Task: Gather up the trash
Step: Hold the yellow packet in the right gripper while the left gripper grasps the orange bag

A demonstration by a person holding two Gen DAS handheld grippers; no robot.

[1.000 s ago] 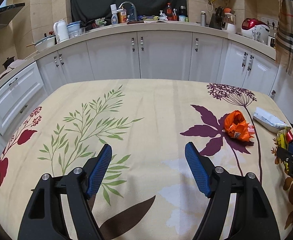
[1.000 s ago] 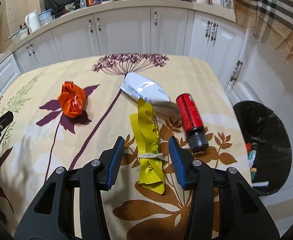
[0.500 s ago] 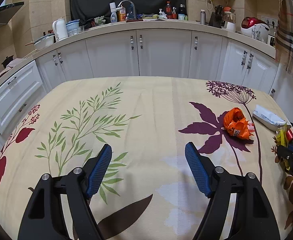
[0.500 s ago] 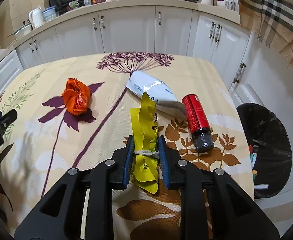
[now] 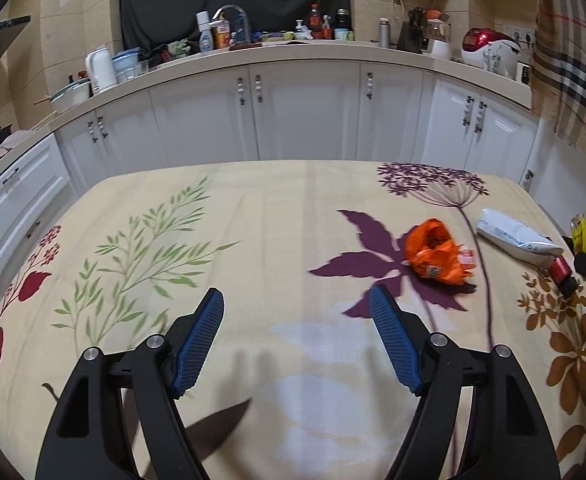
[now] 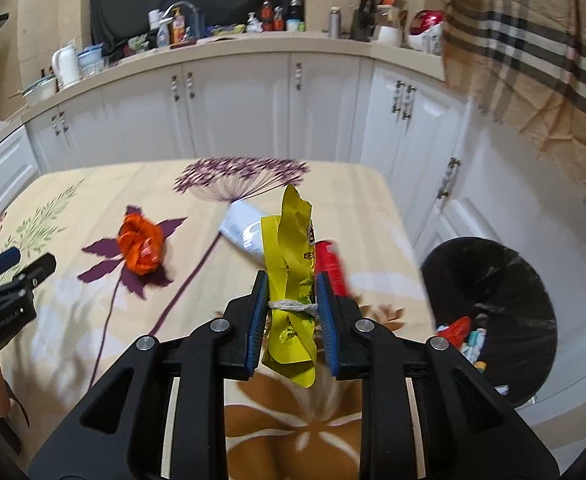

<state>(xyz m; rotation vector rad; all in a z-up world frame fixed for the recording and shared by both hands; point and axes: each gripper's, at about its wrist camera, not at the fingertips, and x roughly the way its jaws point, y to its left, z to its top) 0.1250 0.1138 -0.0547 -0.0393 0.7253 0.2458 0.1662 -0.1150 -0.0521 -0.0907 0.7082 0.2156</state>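
Where it lay flat a second ago, the yellow wrapper (image 6: 291, 280) now hangs clamped in the right gripper (image 6: 291, 304), whose jaws have just closed. Left gripper (image 5: 299, 338) stays spread, nothing between its jaws.

Both wrist views tilt down — sharing the table (image 5: 277, 208).

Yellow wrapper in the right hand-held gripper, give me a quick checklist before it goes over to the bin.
1. Grip on the yellow wrapper: ok, the right hand-held gripper has just closed on it at the string tie.
2. Wrapper clear of the tablecloth: ok, it appears lifted.
3. Black bin open and reachable: ok, it stands open beside the table's right edge.
4. Red can out of the path: cannot tell, it sits right behind the wrapper.
5. Left hand-held gripper free: ok, open and empty.
6. Trash left: not ok, orange bag and white packet remain.
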